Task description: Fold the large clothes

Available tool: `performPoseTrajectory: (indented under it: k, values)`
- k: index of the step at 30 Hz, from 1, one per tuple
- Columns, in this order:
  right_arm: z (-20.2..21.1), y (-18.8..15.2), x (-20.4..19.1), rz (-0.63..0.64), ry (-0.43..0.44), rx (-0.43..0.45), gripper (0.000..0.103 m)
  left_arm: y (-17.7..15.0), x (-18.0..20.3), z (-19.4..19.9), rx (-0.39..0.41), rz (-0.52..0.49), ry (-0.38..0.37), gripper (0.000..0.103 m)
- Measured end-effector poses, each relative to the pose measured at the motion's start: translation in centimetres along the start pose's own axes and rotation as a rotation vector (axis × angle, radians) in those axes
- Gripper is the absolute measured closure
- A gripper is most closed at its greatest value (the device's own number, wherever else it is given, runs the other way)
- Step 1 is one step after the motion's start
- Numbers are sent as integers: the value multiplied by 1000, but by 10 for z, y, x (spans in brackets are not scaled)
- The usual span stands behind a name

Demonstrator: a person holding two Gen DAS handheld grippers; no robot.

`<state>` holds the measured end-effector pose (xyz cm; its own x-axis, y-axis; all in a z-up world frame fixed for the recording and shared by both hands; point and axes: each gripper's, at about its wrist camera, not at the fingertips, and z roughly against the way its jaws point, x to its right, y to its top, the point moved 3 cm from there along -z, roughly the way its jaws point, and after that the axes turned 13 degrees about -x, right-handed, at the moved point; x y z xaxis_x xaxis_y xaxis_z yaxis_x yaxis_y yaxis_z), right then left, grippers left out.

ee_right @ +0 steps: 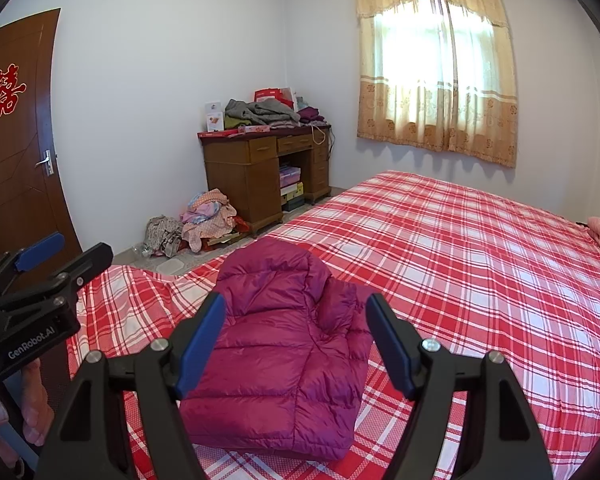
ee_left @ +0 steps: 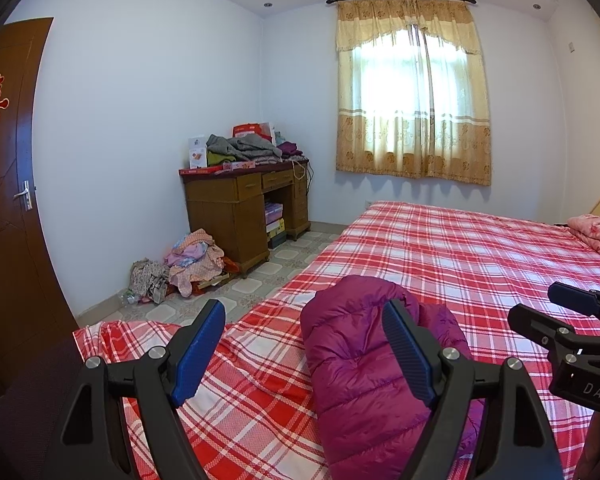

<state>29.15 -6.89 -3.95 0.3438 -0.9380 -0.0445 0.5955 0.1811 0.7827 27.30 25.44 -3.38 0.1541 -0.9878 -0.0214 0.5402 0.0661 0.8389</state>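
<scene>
Purple down jacket (ee_right: 284,352) lies folded on the plaid bed (ee_right: 460,264), just ahead of both claws; left claw (ee_left: 304,356) and right claw (ee_right: 296,344) hover spread wide, pinching nothing

jacket (ee_right: 284,344) on bed (ee_right: 460,240), desk (ee_right: 260,168) behind

The left hand-held gripper (ee_left: 304,354) has black plastic arms shaped like a fork, with a round silver screw at each joint and a flat blue textured pad on each finger (ee_left: 198,354). The right hand-held gripper (ee_right: 296,346) is built the same way. White "GenRobot.AI" lettering marks one side of the left body, "DAS" the right's.
</scene>
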Motion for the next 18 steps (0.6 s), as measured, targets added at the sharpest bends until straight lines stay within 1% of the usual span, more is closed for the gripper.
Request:
performPoseTrajectory:
  k: [2, 4, 7, 11, 18]
  values:
    - [0, 0, 0, -1, 0, 1, 28, 0, 0, -3, -8, -9, 0, 22]
    - [0, 0, 0, -1, 0, 0, 28, -1, 1, -4, -8, -8, 20, 22]
    - [0, 0, 0, 0, 0, 1, 28, -1, 0, -5, -11, -9, 15, 22]
    - [0, 0, 0, 0, 1, 1, 28, -2, 0, -6, -12, -9, 27, 22]
    - [0, -1, 0, 0, 4, -3, 28, -3, 9, -2, 21, -43, 51, 22]
